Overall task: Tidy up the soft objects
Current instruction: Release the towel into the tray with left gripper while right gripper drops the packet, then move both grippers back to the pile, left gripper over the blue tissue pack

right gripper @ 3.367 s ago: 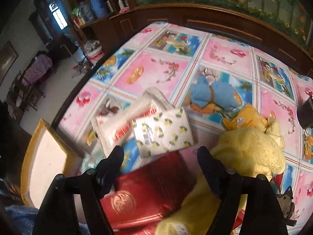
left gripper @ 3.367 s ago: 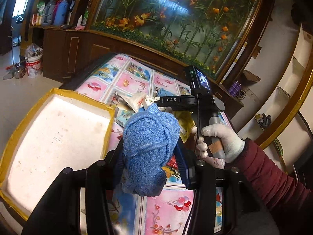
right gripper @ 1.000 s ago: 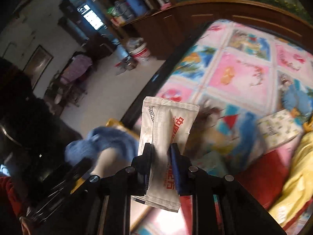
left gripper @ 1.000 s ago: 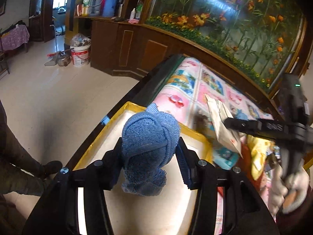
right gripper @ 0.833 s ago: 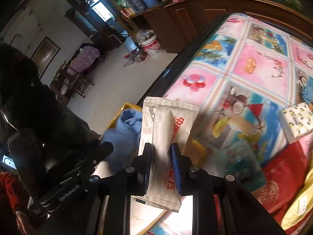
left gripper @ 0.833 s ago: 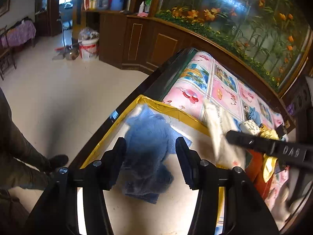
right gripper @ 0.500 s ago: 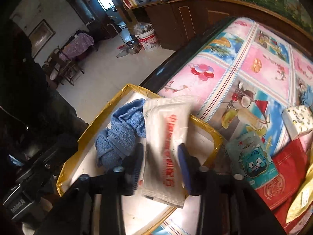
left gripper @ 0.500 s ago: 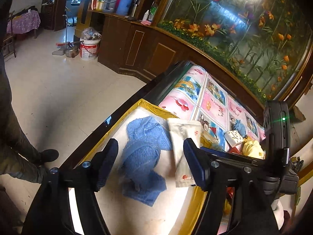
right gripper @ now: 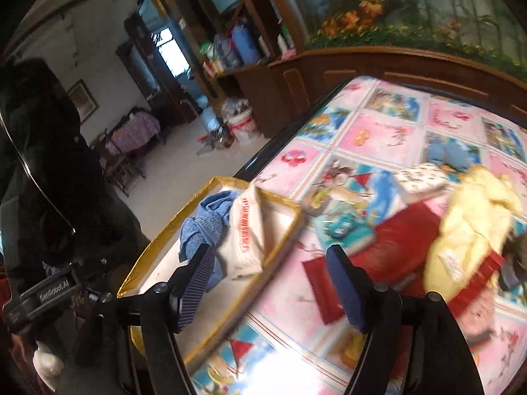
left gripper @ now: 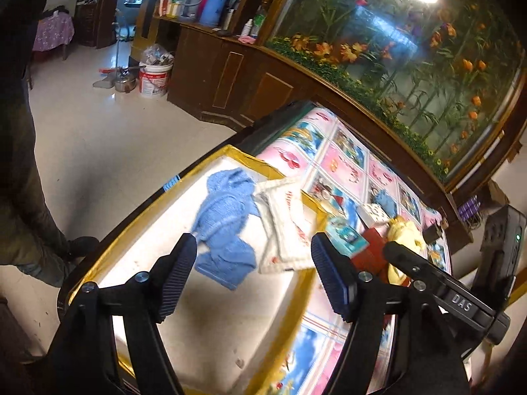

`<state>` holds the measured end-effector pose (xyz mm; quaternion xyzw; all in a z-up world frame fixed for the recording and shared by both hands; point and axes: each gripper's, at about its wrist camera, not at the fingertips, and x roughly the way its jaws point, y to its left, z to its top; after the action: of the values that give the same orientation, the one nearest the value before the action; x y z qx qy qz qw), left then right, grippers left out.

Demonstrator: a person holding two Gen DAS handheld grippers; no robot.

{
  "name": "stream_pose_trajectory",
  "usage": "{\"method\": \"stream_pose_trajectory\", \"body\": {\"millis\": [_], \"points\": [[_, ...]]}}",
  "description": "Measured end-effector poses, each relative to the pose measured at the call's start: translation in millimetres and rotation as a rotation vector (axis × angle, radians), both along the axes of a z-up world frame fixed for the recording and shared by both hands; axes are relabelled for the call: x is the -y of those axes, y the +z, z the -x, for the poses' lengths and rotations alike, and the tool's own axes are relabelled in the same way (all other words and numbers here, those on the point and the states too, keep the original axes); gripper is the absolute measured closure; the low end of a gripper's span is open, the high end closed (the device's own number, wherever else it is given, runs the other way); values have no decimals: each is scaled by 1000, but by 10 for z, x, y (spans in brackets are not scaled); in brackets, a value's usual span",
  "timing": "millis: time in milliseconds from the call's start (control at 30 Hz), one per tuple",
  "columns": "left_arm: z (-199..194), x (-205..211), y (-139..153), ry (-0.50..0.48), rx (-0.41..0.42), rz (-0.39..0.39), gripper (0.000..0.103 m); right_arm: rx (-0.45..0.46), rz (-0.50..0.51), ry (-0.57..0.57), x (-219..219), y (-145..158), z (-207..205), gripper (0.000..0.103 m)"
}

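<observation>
A blue knitted cloth (left gripper: 224,223) (right gripper: 204,223) lies in the white tray with a gold rim (left gripper: 210,322) (right gripper: 283,240). Beside it, leaning on the tray's far rim, lies a white packet with red print (left gripper: 286,227) (right gripper: 247,233). My left gripper (left gripper: 253,273) hangs open above the tray with nothing between its fingers. My right gripper (right gripper: 270,286) is open too, over the tray's right edge. On the patterned tablecloth beyond lie a yellow plush (left gripper: 403,233) (right gripper: 467,227), a red cloth (right gripper: 388,247), a teal packet (right gripper: 342,227) and a lemon-print tissue pack (right gripper: 418,174).
The table (left gripper: 349,164) with its pink and blue picture cloth runs to a dark wooden cabinet with an aquarium (left gripper: 395,49). A person's dark trouser leg and shoe (left gripper: 19,217) stand on the floor at the left. A bucket (left gripper: 154,79) sits by the cabinet.
The left gripper let go of the blue cloth into the tray and drew back. The right gripper carried the white packet over, opened and dropped it beside the cloth.
</observation>
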<state>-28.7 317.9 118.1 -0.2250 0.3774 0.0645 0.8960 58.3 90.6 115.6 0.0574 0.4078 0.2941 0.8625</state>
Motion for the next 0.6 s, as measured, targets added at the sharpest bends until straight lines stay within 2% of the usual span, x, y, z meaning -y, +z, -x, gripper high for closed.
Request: {"method": "stream_pose_trajectory", "body": {"millis": [133,267,467,600], "points": [[121,331,183,-57,23,-40,30,67,-32,-121,668,106,272,26],[203,732,264,-131,40,-89,23,111,-32,-244,1314,146,502,21],[48,1367,27,-273,-43,-127,23,87,-47,-394,2114,-47,675,20],[-34,1811,-160,-379,-86,-192,23,59,-51,-459,2457,-212,677,20]]}}
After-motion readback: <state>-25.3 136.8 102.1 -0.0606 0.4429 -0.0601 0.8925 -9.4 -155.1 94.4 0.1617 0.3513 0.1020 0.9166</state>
